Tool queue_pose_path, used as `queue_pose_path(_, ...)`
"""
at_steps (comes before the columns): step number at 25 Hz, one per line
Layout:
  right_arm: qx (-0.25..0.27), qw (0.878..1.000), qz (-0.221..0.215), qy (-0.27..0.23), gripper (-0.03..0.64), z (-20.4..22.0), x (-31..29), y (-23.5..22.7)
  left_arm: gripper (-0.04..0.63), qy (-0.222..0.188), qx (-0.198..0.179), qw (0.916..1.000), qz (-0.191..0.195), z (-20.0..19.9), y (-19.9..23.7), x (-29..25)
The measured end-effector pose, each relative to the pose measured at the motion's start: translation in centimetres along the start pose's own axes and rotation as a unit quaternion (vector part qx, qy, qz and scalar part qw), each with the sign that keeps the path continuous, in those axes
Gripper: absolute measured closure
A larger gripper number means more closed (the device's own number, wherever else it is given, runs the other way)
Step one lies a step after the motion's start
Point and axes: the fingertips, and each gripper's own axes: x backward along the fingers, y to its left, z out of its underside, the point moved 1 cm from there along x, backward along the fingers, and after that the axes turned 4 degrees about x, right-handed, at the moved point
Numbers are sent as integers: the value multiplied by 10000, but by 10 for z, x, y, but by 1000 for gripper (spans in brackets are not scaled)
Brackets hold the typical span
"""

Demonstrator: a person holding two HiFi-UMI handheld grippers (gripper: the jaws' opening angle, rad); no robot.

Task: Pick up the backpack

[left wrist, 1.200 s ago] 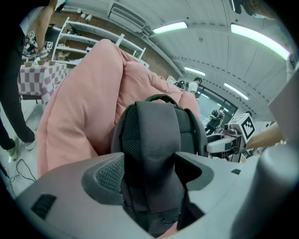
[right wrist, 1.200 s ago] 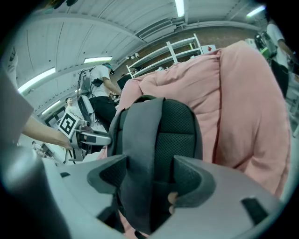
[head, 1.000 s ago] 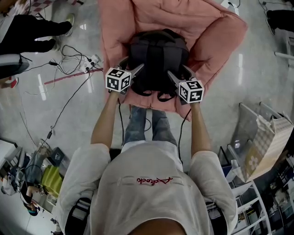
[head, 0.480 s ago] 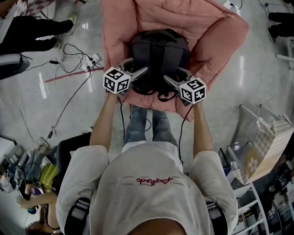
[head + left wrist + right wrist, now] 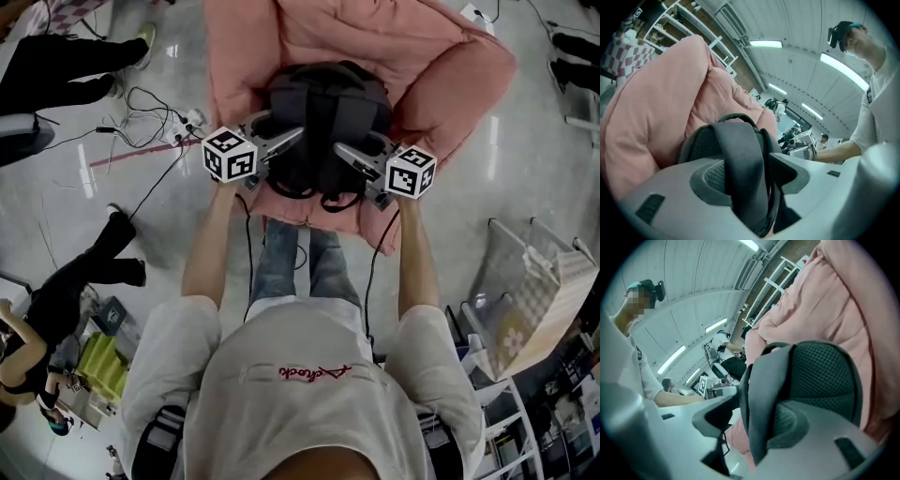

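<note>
In the head view, the black fabric backpack [image 5: 323, 103] lies in the seat of a pink padded armchair [image 5: 441, 66], with its back side up. The left claw [image 5: 278, 127] and the right claw [image 5: 356, 141] are both at its near end. I judge that the grasp is being taken and that the lift is not yet done, because the bag rests on the soft cushion. The floor [image 5: 141, 234] around is glossy and hard.

In the left gripper view, the left claw [image 5: 752, 168] is closing on a smooth dark grey shoulder strap [image 5: 736, 145]. The strap fills the gap and seems to touch both smooth grey sides. Behind it is a rounded black mesh padding [image 5: 701, 143] and the quilted pink armchair [image 5: 651, 103].

In the right gripper view, the right claw [image 5: 754, 427] is closing in the same way on the other shoulder strap [image 5: 764, 394], which is flat and bends over. The mesh padding [image 5: 820, 376] looks spongy, so the bag will probably sag when it is raised.
</note>
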Motion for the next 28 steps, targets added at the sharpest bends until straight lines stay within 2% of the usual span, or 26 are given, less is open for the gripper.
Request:
queue_pose_path(2, -44, 9996, -266, 38, 379, -3, -3, 3, 357, -59, 126, 9995, 266, -2, -6, 1)
queue_pose_path(4, -79, 9987, -495, 68, 379, -5, -6, 8, 357, -35, 96, 9988, 478, -5, -15, 2)
queue_pose_path(6, -26, 9982, -584, 90, 391, -9, -9, 9, 357, 18, 14, 9982, 592, -7, -19, -1)
queue_pose_path(10, -132, 9966, -803, 126, 431, -10, -12, 9, 357, 78, 183, 9956, 921, -8, -24, -13)
queue_pose_path(14, -273, 9952, -936, 83, 454, -14, -13, 5, 364, 146, 113, 9950, 978, -12, -23, -24)
queue_pose_path(21, -309, 9898, -1358, 294, 454, -23, -20, 8, 424, -121, 227, 9919, 1240, -38, -26, -33)
queue_pose_path(25, -460, 9870, -1532, 179, 454, -30, -25, 12, 485, -260, 291, 9933, 1085, -44, -19, -39)
queue_pose_path(28, -661, 9854, -1568, 7, 454, -38, -35, 15, 494, -372, 264, 9942, 972, -43, -15, -39)
